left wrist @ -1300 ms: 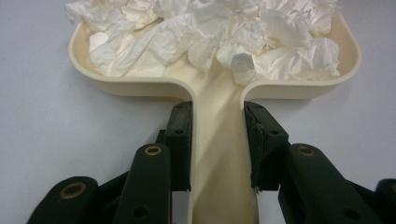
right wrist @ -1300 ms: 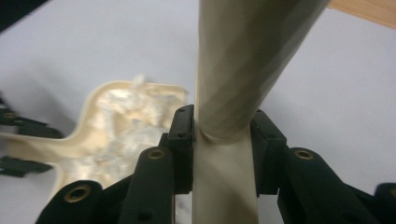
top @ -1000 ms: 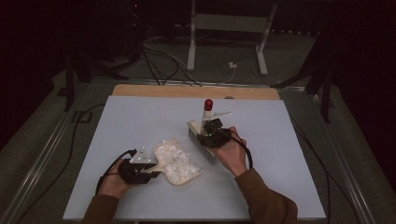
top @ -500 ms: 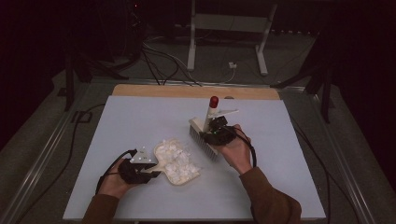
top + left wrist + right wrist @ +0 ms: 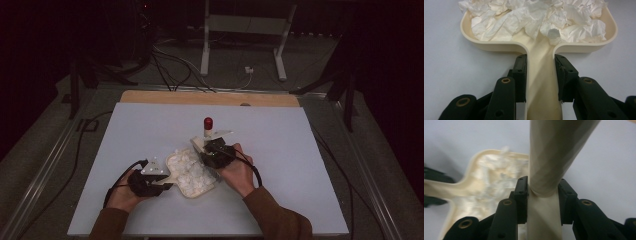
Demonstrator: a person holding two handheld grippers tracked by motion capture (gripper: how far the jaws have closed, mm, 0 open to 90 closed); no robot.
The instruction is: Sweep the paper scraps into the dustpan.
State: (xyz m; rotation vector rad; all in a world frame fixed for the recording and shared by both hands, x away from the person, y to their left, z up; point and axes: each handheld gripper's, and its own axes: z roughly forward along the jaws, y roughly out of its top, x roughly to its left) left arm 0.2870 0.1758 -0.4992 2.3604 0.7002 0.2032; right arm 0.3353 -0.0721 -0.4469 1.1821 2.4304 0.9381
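- Two tongs, both pinching. Left tongs (image 5: pixel 540 75) clamp the cream dustpan's handle (image 5: pixel 541 82); the dustpan (image 5: pixel 192 172) lies flat on the desk (image 5: pixel 310 165), handle toward the person's left, tray heaped with crumpled tissue (image 5: pixel 536 20).
- Right tongs (image 5: pixel 543 195) grip the brush handle (image 5: pixel 544 220), a cream shaft with a red tip (image 5: pixel 208 122).
- Key relation: the brush (image 5: pixel 206 145) stands over the tray's far right corner, its shaft tilted up and away from the person; the tray's long axis runs from the left hand toward the brush.
- Judgement: right hand is nearer the tissue, so sweeping falls to it; left steadies.
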